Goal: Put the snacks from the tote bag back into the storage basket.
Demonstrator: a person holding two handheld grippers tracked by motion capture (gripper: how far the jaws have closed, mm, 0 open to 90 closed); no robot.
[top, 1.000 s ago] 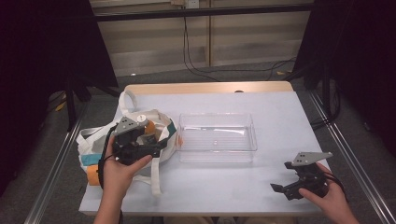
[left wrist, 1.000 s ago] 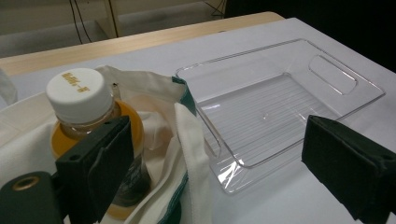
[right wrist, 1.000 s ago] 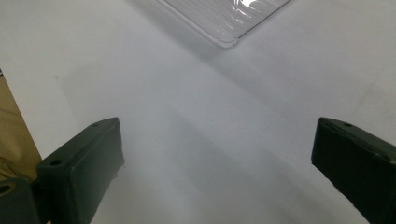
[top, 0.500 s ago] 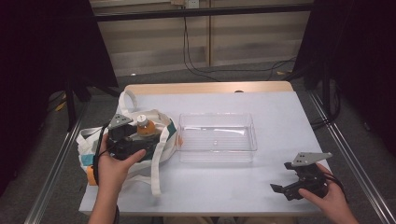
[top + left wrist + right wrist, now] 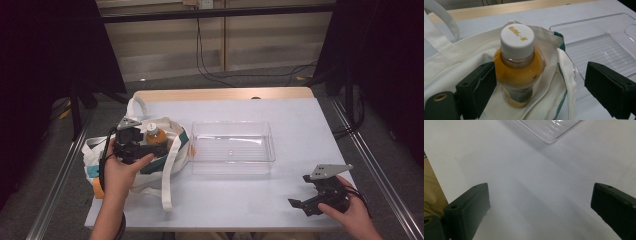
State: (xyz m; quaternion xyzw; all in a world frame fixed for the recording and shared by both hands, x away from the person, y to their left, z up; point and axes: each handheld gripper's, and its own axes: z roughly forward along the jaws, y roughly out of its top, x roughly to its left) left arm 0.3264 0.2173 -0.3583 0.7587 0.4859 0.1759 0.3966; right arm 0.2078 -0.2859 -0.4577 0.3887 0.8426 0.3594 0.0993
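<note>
I have brought my left gripper (image 5: 536,85) over the tote bag (image 5: 165,160), jaws wide but just closing around the orange bottle (image 5: 517,67) standing inside it, not yet pressing. My right gripper (image 5: 320,197) rests open, well apart from the bag.

A: What sort of place was this?

B: Looked like a lab, a recording setup, not a home. White table (image 5: 280,200) with a plain wood edge at the far side, sitting inside a metal frame with rails (image 5: 372,165) along both sides.

A: Anything else backing that?

B: Black curtains (image 5: 45,55) hung left and right like a booth. Loose cables (image 5: 210,55) ran down the pale panelled back wall and across a grey carpet floor (image 5: 240,80). A wall socket sat at the top. No furniture, no decor, nothing domestic.
</note>
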